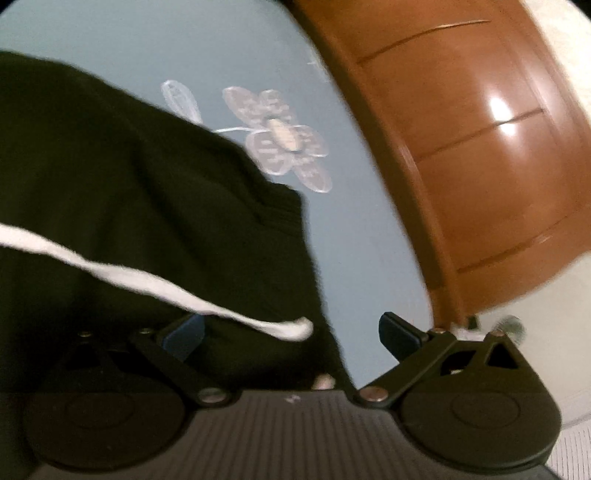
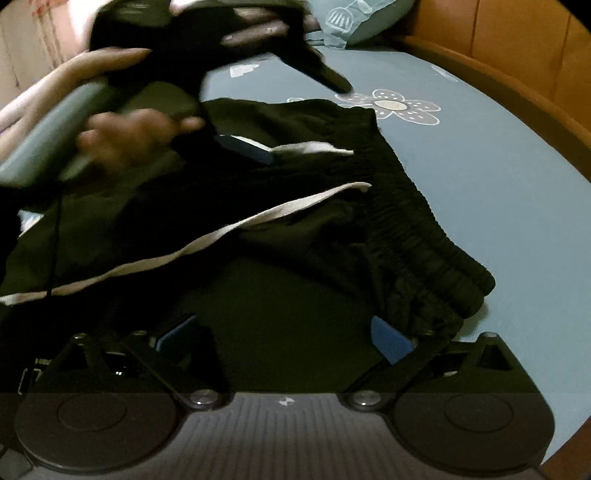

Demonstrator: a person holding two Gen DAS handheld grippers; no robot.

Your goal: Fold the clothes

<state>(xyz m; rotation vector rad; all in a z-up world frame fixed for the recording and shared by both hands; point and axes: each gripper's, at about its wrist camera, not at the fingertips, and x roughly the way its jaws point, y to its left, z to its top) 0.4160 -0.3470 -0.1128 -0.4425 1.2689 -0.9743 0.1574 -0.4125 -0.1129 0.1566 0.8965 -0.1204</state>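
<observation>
Black trousers (image 2: 295, 221) with a white side stripe (image 2: 221, 232) lie bunched on the blue bed sheet (image 2: 498, 166), their gathered elastic waistband (image 2: 424, 229) towards the right. My right gripper (image 2: 284, 338) hovers open just over the near part of the fabric. A hand (image 2: 122, 136) holds my left gripper (image 2: 284, 110) at the upper left of the right wrist view, above the trousers. In the left wrist view the trousers (image 1: 110, 184) fill the left side. My left gripper (image 1: 291, 332) is open, and the white stripe (image 1: 147, 280) ends between its fingers. Motion blurs that view.
The sheet (image 1: 369, 221) carries a white flower print (image 1: 280, 136) (image 2: 391, 105) just beyond the trousers. A glossy wooden bed frame (image 1: 480, 147) (image 2: 517, 55) curves along the far right side. A blue pillow (image 2: 354, 22) lies at the head.
</observation>
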